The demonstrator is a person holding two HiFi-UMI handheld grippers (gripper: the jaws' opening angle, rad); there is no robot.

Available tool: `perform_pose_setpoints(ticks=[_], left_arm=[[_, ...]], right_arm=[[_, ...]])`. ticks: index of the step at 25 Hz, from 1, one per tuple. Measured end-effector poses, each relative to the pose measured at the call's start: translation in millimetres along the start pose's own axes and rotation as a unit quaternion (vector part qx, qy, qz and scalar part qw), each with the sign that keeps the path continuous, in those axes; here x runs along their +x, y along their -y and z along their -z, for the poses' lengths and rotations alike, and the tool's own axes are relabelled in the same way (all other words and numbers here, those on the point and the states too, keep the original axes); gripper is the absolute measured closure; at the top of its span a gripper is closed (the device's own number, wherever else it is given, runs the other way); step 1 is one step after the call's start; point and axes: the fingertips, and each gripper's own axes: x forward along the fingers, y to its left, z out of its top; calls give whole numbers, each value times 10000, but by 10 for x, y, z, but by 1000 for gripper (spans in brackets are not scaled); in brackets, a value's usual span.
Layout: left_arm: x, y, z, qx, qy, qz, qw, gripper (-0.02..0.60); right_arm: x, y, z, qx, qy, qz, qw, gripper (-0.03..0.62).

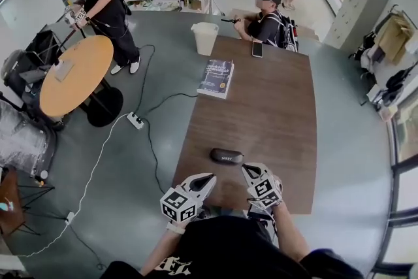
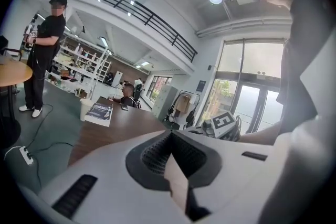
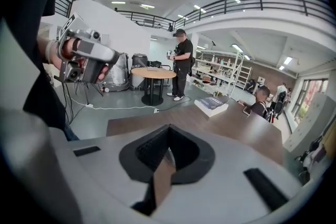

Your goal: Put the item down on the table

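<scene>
We see the black glasses case (image 1: 226,156) lying flat on the brown table (image 1: 274,108), close to the near edge and a little left of the middle. Its long axis runs left to right across our head view, roughly parallel to that near edge, and its lid is closed. There is pale print on top, too small for us to read.

Both tools hover just short of the case and apart from it. The left gripper (image 1: 208,178) has its jaws pressed together with nothing between them, as its own view (image 2: 170,139) shows. The right gripper (image 1: 249,170) is likewise clenched on nothing (image 3: 168,140).

Farther along the table a dark blue book (image 1: 216,78) lies flat near the left edge, and a phone (image 1: 257,49) rests near the far end in front of a seated person (image 1: 269,19). A white bin (image 1: 204,38) stands at the table's far left corner; we cannot tell what, if anything, is inside it
</scene>
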Motion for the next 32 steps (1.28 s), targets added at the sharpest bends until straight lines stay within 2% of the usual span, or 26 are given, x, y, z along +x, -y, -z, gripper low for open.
perform_pose_setpoints(ticks=[8,11,15,21,27,32], left_arm=[[60,162,91,72,-167,454,9988,575],[172,179,149,78,-127,608,9980,575],[251,292,216,23,-282,904,9955,575],[281,577,261,116,-406,1409,9891,575],[135,762,395,129,-531,1682,9842,575],[13,857,414,151,-531,1744,9831,575]], right_arm=[[-368,-83,-10,565,320,429,9970,606],[-521,24,23,891,383,665,9931,606],[-790,55,-7,1090,575,1060,9867,606],[-1152,-51,159,1518,627,1484,9752,606],[-1327,-251,227,1434,531,1784,9720,606],[-1494,-310,14,1123,760,2096,9683,606]])
